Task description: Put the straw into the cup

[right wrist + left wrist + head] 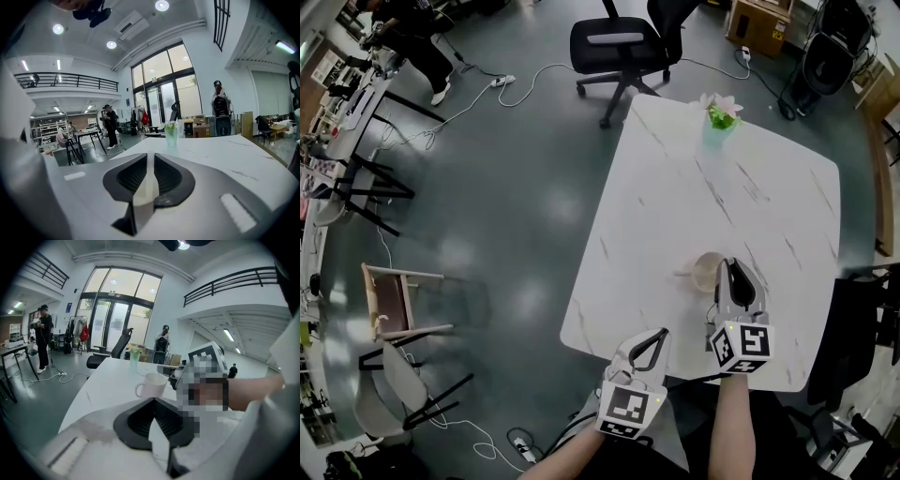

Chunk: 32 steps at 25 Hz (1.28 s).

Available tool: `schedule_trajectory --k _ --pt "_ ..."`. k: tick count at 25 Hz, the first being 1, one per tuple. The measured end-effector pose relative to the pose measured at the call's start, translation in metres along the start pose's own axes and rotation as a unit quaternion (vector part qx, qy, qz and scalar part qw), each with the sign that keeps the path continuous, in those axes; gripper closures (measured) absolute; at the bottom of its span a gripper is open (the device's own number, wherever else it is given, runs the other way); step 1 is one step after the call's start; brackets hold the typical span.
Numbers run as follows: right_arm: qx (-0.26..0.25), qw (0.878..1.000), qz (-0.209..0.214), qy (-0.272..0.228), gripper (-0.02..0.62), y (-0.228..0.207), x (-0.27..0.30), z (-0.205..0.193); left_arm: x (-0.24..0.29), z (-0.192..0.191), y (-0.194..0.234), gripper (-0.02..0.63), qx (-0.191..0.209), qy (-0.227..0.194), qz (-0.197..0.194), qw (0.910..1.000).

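The white marble-patterned table (pixel 712 187) is mostly bare, and its whole middle and left half lie open to a reach. The one thing at the far edge is a small flowering plant in a pale green glass vase (pixel 719 124), well apart from everything else. Near the front stands a white ceramic cup (pixel 706 273), its mouth open upward with nothing over it. Its far side is free, and its handle sticks out to the left. The right gripper (pixel 732 267) lies just beside the cup's right side, closing that approach. The left gripper (pixel 660 335) hangs at the table's near edge, apart from the cup. A black office chair (pixel 623 42) stands beyond the far corner.
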State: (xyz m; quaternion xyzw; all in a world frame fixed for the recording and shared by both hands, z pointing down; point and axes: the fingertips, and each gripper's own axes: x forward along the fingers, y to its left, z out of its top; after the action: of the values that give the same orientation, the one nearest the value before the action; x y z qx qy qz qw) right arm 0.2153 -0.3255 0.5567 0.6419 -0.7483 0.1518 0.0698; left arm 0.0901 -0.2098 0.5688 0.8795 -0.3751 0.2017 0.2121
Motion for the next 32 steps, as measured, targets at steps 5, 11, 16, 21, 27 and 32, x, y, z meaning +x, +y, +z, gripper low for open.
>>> schedule_trajectory --k 5,11,16,21,27,32 --pt "0.006 1.0 0.004 -0.002 0.545 0.0 0.003 -0.001 0.0 -0.001 0.001 0.604 -0.001 0.0 0.001 1.0" --pt "0.017 1.0 0.008 0.0 0.531 -0.001 0.0 -0.002 -0.001 0.002 0.0 0.604 -0.001 -0.005 0.0 1.0" --pt "0.02 1.0 0.005 -0.002 0.503 -0.002 -0.006 0.001 -0.003 0.002 -0.004 0.604 -0.001 -0.006 -0.003 1.0" --pt "0.021 1.0 0.0 -0.01 0.503 -0.006 -0.017 0.01 -0.005 0.005 -0.009 0.604 0.002 -0.01 -0.005 0.9999" --pt "0.023 0.999 -0.001 -0.027 0.505 -0.007 -0.037 0.026 -0.008 0.012 -0.015 0.604 0.003 -0.02 -0.004 0.9998" --pt "0.026 0.999 0.01 -0.043 0.519 0.003 -0.06 0.042 -0.015 0.022 -0.02 0.604 0.004 -0.034 0.002 0.9994"
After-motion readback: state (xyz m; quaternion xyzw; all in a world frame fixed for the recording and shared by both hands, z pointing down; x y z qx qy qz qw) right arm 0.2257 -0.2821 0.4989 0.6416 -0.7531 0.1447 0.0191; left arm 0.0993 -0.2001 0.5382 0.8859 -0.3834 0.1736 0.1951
